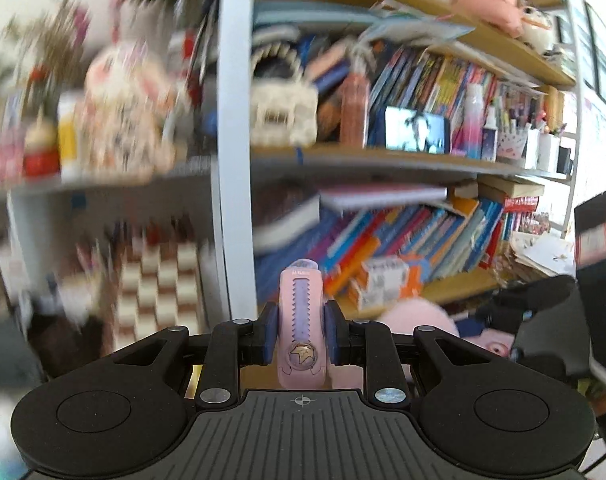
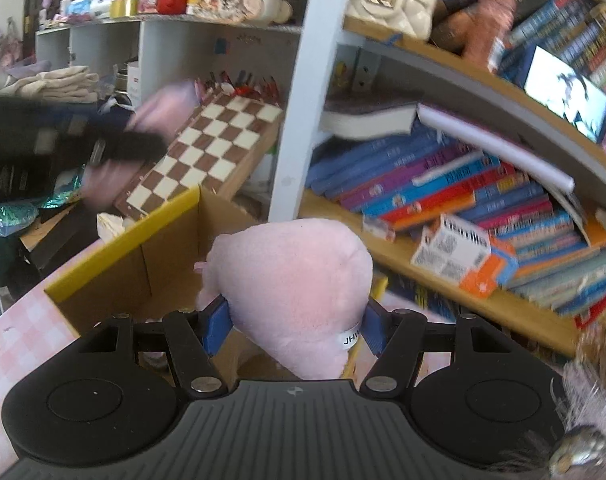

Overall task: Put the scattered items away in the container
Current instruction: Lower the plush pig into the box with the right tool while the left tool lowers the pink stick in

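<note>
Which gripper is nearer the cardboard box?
Right. The right gripper, clamping the pink plush, is right beside the cardboard box; the left gripper, holding a pink utility knife, is higher, off to its left.

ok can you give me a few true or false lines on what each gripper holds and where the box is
1. The left gripper is shut on a pink utility knife. True.
2. The right gripper is empty. False: its fingers squeeze a pink plush toy.
3. The cardboard box has its top open. True.
4. The chessboard lies inside the box. False: it leans behind the box, against the shelving.
5. The plush toy rests on the box floor. False: it is held up in the fingers.
</note>
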Motion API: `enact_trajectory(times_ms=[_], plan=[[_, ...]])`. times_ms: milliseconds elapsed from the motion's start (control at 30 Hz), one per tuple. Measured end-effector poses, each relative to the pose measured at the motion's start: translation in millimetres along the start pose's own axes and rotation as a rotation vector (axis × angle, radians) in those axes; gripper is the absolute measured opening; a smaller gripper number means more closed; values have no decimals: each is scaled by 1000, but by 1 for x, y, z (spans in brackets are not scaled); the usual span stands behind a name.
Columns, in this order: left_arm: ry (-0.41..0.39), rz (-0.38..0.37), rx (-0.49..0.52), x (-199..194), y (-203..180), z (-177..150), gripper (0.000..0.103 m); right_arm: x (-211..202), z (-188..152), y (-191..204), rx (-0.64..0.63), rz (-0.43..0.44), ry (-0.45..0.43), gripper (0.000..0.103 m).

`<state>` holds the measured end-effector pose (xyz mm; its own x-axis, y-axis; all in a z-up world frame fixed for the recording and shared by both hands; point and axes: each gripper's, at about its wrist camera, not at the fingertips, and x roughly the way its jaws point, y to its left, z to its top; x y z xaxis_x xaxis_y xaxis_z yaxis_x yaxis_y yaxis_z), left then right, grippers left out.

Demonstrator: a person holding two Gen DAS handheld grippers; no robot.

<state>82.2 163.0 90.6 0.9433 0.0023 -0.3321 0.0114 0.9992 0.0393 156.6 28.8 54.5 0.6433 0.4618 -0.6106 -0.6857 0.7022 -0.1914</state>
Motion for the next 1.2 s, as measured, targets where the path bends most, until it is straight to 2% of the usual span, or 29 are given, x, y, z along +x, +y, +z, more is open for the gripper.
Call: enact_trajectory(times_ms=[133, 367, 467, 833, 1200], plan=[[0, 2, 57, 7, -3, 10, 23, 5, 9, -4, -16, -6, -18, 62], [178, -10, -27, 37, 1, -41, 23, 23, 2, -10, -2, -8, 35, 62], [226, -8, -38, 45, 4, -56, 23, 33, 3, -12, -5, -8, 49, 62], [350, 6, -12, 86, 25, -80, 23, 77, 8, -7, -45, 27, 103, 63], [436, 11, 3, 114, 29, -95, 23, 122, 6, 3, -107, 83, 179, 63]])
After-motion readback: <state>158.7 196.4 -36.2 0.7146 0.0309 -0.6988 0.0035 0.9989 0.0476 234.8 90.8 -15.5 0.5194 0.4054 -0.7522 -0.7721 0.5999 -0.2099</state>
